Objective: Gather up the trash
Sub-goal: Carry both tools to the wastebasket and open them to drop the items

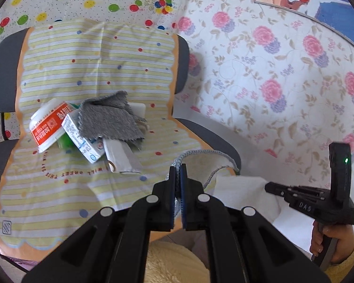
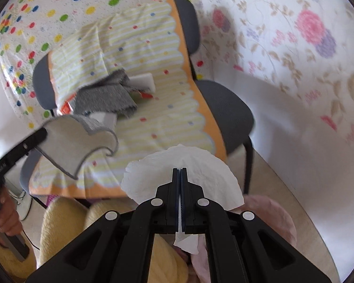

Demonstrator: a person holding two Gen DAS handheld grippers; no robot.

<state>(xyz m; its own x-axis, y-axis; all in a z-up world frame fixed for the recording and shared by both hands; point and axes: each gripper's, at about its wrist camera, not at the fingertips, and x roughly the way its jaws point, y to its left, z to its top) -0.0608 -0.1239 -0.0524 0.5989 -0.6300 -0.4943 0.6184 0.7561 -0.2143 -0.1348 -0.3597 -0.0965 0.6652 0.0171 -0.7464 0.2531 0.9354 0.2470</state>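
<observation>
My left claw [image 1: 177, 172] was clamped shut on a cream cloth piece with grey edging [image 2: 77, 146]. My right claw [image 2: 179, 173] was pinched tight on a white tissue [image 2: 200, 176]. Beyond them, the chair [image 2: 226, 108] under its striped cover [image 1: 101, 54] carried the trash pile: a grey rag [image 1: 108, 120], a red-and-white carton [image 1: 48, 127] and a small box [image 1: 82, 136]. Only the right wrist view showed the chair's leg.

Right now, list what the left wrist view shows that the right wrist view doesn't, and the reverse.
Left only: the red-and-white box and the white carton in the chair's pile.

Right only: the white tissue clamped in the right gripper, and the chair's leg.

Both: the grey cloth and the edged pad held by the left gripper.
</observation>
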